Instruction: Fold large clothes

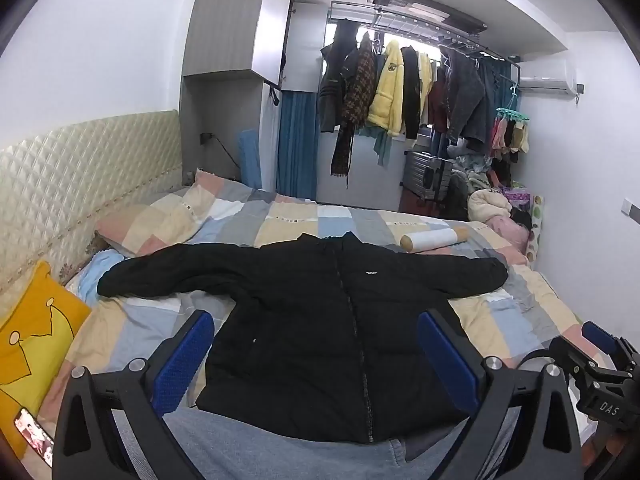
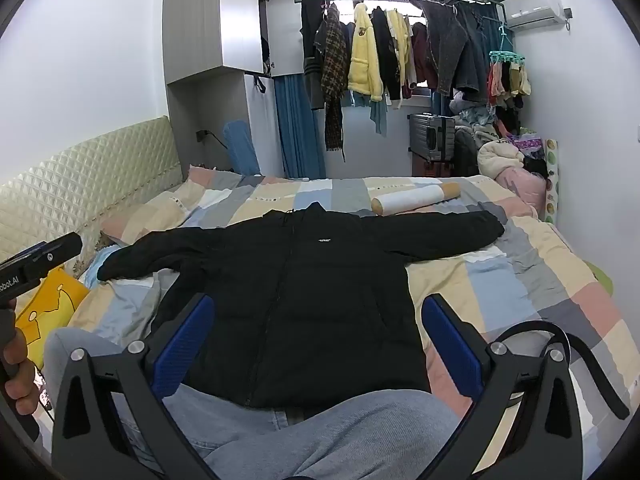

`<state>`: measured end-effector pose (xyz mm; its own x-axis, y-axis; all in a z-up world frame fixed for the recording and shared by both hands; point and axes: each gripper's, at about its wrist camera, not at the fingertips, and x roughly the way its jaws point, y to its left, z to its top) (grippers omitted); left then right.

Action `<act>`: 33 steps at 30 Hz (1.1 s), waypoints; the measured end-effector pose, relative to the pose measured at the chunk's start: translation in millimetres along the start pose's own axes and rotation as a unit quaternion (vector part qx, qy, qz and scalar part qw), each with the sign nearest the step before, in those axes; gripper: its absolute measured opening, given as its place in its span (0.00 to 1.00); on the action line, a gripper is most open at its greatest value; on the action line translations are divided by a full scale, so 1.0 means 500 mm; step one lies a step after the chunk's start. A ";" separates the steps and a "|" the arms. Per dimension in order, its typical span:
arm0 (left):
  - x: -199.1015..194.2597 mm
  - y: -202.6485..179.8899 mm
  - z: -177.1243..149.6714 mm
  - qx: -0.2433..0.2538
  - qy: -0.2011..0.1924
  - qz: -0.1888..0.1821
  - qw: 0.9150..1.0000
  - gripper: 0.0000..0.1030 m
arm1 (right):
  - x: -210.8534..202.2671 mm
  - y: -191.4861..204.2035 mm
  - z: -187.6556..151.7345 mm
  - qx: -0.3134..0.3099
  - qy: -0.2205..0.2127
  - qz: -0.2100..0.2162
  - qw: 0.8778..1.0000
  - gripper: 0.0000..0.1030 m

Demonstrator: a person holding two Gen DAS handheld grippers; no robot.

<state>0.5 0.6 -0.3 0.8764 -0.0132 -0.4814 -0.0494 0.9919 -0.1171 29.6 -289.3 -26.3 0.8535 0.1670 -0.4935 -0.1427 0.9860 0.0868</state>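
Observation:
A black zip-up jacket [image 1: 320, 312] lies flat, front up, on the bed with both sleeves spread out to the sides; it also shows in the right wrist view [image 2: 304, 300]. My left gripper [image 1: 316, 344] is open and empty, held above the jacket's lower half, blue pads wide apart. My right gripper [image 2: 318, 328] is open and empty, also above the jacket's hem. The right gripper shows at the right edge of the left wrist view [image 1: 600, 364]. The left gripper's body shows at the left edge of the right wrist view [image 2: 36, 264].
The patchwork bed cover [image 1: 520, 320] surrounds the jacket. A white roll [image 1: 434, 240] lies behind the collar. A yellow pillow [image 1: 36, 336] and a phone [image 1: 34, 436] lie at left. The person's jeans-clad legs [image 2: 320, 432] are at the near edge. Clothes hang on a rack [image 1: 400, 88].

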 end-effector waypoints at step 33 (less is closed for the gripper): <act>-0.002 -0.018 0.001 0.005 0.000 0.002 1.000 0.99 | 0.002 -0.023 -0.007 0.007 0.005 -0.005 1.000 1.00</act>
<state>0.3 -8.1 1.9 0.8764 -0.0098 -0.4814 -0.0473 0.9932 -0.1063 30.2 -300.2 -30.9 0.8497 0.1567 -0.5035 -0.1270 0.9875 0.0930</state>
